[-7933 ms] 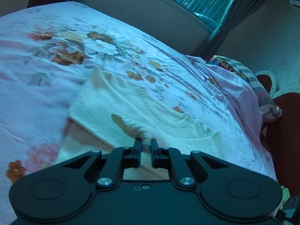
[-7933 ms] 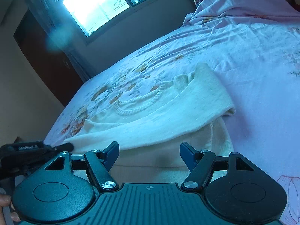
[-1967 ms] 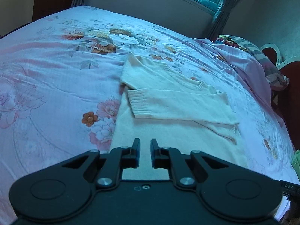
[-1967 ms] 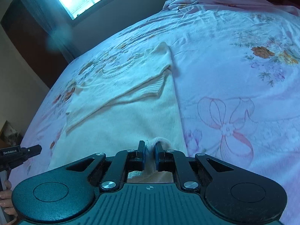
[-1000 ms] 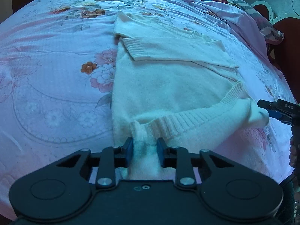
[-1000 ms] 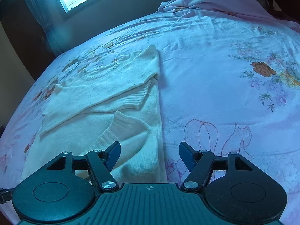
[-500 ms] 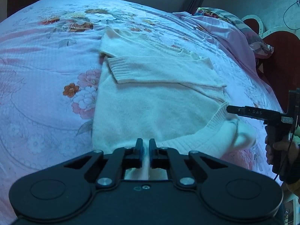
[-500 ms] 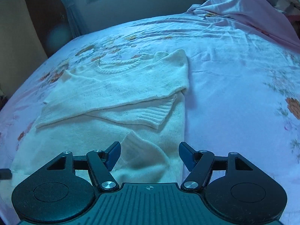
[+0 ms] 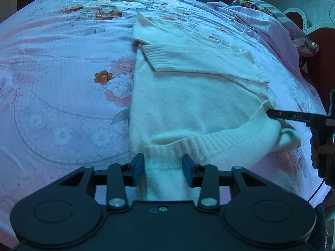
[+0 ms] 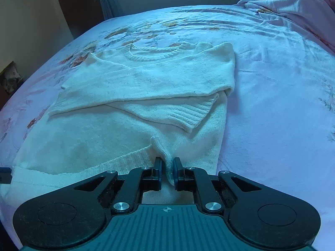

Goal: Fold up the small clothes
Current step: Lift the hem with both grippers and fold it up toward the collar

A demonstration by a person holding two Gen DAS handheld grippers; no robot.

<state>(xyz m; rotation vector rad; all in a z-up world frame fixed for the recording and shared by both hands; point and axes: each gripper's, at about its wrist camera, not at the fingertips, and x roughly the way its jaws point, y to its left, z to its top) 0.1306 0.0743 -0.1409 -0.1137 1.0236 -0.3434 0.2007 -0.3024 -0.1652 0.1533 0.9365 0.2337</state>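
A cream knit sweater lies on the flowered bedsheet, both sleeves folded across its chest. Its ribbed bottom hem is turned up a little over the body. My left gripper is open, its fingers on either side of the hem's left corner. My right gripper is shut on the hem's right corner; it also shows at the right edge of the left wrist view. In the right wrist view the sweater fills the middle, neck away from me.
A rumpled pink quilt and pillows lie at the head of the bed. A dark wooden door and curtain stand beyond the far side. The bed's edge drops off near the left gripper's base.
My left gripper was shut at the hem half a second ago and is now open around it. My right gripper was open and has shut on the hem's right corner.
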